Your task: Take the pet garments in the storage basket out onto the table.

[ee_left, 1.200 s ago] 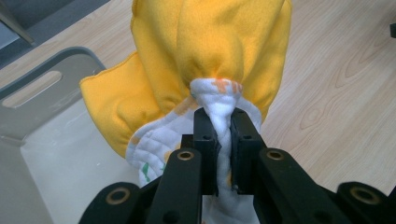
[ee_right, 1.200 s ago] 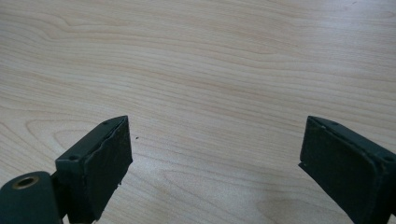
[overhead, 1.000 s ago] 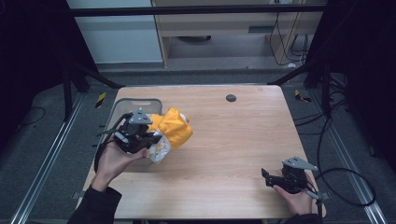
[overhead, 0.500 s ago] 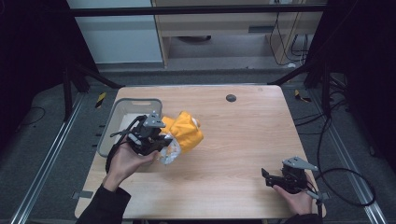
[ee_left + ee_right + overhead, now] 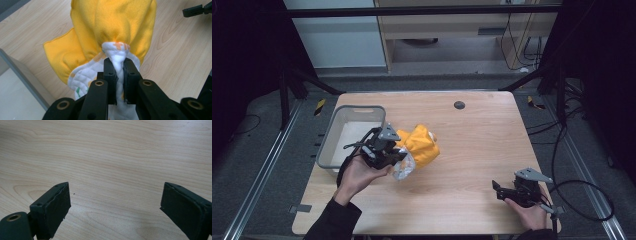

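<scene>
A yellow cloth (image 5: 421, 145) with a white quilted patterned lining hangs bunched over the wooden table, just right of the grey bin. My left gripper (image 5: 398, 154) is shut on it, and in the left gripper view the jaws pinch a twisted white fold of the cloth (image 5: 113, 32), with my left gripper (image 5: 119, 66) pointing over the table. Near the table's front right corner my right gripper (image 5: 498, 191) rests low, held by a hand. In the right gripper view my right gripper (image 5: 115, 205) is open wide over bare wood.
A grey plastic bin (image 5: 339, 126) stands at the table's left edge, and its wall (image 5: 22, 75) shows in the left gripper view. A small dark round hole (image 5: 459, 105) marks the far middle of the table (image 5: 482, 150). Cables trail off to the right.
My left gripper has carried the yellow cloth rightward and toward the front, out from over the bin to above the table. The right gripper has stayed put.
</scene>
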A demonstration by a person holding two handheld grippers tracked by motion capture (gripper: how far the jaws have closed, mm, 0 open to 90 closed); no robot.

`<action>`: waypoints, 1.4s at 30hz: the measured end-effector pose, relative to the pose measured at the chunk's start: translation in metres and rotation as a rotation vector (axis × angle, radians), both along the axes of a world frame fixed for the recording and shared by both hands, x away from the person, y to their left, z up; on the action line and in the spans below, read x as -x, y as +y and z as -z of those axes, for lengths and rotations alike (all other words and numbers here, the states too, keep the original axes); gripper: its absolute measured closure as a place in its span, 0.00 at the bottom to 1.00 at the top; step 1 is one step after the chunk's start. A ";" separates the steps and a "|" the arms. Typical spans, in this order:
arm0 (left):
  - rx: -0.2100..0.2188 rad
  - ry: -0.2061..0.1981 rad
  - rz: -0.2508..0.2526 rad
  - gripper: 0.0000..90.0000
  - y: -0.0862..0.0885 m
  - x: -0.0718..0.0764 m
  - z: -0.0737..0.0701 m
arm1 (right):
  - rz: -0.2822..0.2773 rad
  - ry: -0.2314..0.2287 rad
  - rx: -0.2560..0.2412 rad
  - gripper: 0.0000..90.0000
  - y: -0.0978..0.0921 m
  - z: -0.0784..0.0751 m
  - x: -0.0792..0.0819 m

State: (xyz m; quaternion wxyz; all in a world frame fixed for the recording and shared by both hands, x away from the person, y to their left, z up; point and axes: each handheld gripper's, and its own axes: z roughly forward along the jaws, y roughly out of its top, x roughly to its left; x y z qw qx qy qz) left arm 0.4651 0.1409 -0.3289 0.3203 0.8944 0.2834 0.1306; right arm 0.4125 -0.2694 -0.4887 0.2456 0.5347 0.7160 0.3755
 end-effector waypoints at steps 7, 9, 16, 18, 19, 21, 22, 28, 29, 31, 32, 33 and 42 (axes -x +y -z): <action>-0.007 0.010 0.020 0.92 -0.008 -0.001 0.008 | 0.002 0.006 -0.005 0.10 0.000 0.000 0.000; -0.012 0.017 0.025 0.92 -0.011 -0.002 0.010 | 0.000 0.003 0.002 0.10 0.000 0.000 0.000; -0.012 0.029 0.040 0.92 -0.017 -0.002 0.020 | 0.003 0.001 0.003 0.10 -0.001 0.000 0.000; -0.014 0.036 0.045 0.92 -0.019 -0.002 0.024 | 0.003 0.001 0.002 0.10 -0.001 0.000 0.000; -0.017 0.036 0.046 0.92 -0.020 -0.002 0.025 | 0.003 0.000 0.005 0.09 -0.001 0.000 0.000; -0.018 0.039 0.048 0.92 -0.021 -0.003 0.026 | 0.003 0.001 0.006 0.09 -0.001 0.001 0.000; -0.026 0.045 0.053 0.92 -0.023 -0.003 0.029 | 0.004 0.000 0.005 0.09 -0.001 0.001 0.000; -0.034 0.056 0.063 0.92 -0.028 -0.004 0.038 | 0.003 0.000 0.005 0.09 -0.001 0.001 0.000; -0.034 0.056 0.063 0.92 -0.028 -0.004 0.038 | 0.003 0.000 0.005 0.09 -0.001 0.001 0.000; -0.039 0.062 0.068 0.92 -0.031 -0.004 0.041 | 0.003 0.000 0.006 0.09 -0.001 0.001 0.000; -0.044 0.065 0.069 0.92 -0.033 -0.004 0.043 | 0.003 0.000 0.005 0.09 -0.001 0.001 0.000; -0.043 0.067 0.069 0.92 -0.033 -0.004 0.045 | 0.002 0.000 0.006 0.09 -0.001 0.001 0.000; -0.054 0.081 0.077 0.92 -0.040 -0.007 0.056 | 0.001 0.002 0.005 0.09 -0.001 0.001 0.000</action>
